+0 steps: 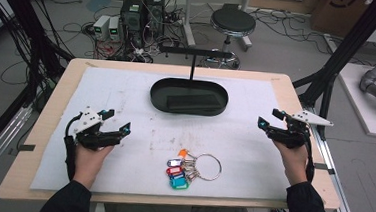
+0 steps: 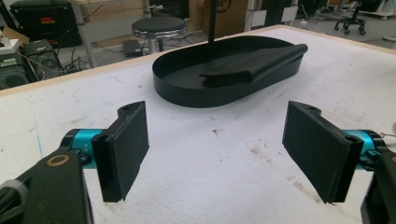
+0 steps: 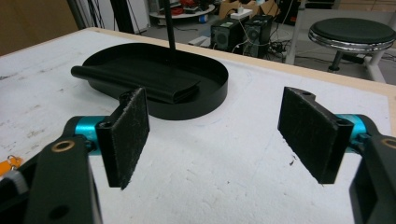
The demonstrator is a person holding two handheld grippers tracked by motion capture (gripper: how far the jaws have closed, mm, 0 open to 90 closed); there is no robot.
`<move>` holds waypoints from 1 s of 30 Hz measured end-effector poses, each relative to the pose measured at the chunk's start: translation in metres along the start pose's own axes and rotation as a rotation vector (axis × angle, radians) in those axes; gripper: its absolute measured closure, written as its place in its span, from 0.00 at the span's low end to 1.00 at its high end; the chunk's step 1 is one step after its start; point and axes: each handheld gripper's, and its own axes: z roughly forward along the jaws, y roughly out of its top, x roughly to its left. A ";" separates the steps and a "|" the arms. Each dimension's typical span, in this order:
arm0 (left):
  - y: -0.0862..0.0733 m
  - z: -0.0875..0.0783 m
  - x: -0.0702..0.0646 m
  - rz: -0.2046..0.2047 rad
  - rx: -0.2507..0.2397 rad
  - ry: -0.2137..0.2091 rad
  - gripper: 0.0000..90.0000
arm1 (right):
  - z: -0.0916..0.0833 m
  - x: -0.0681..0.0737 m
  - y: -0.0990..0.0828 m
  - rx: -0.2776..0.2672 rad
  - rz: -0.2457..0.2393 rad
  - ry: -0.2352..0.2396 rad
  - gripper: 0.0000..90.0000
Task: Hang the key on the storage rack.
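A: Left gripper (image 1: pixel 117 122) first. Jaws?
B: Spread wide, nothing between the black pads (image 2: pixel 126 149), just bare white mat. It sits at the left side of the mat, aimed toward the middle.
A: Right gripper (image 1: pixel 266 120)?
B: Same, jaws wide apart and empty. Its own view shows the pads (image 3: pixel 128 135) over bare mat. It's at the right edge of the mat, pointing inward.
A: Nearest thing to them?
B: Bunch of keys with coloured plastic tags on a big metal ring (image 1: pixel 191 167). It lies flat on the white foam mat (image 1: pixel 126 96) near the front edge, between the two grippers, well apart from both. Untouched.
A: Farther out?
B: Black oval metal tray (image 1: pixel 159 91) at the back centre of the mat, with a thin black T-shaped post (image 1: pixel 193 61) rising from it. A folded black cloth (image 1: pixel 193 102) lies inside the tray.
A: Under the mat?
B: Light wooden table (image 1: pixel 50 106). Round black stool (image 1: pixel 233 22) on the floor behind it.
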 end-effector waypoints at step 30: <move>-0.011 -0.020 0.000 -0.048 -0.012 0.024 0.25 | 0.017 0.082 -0.021 0.163 -0.113 0.188 0.54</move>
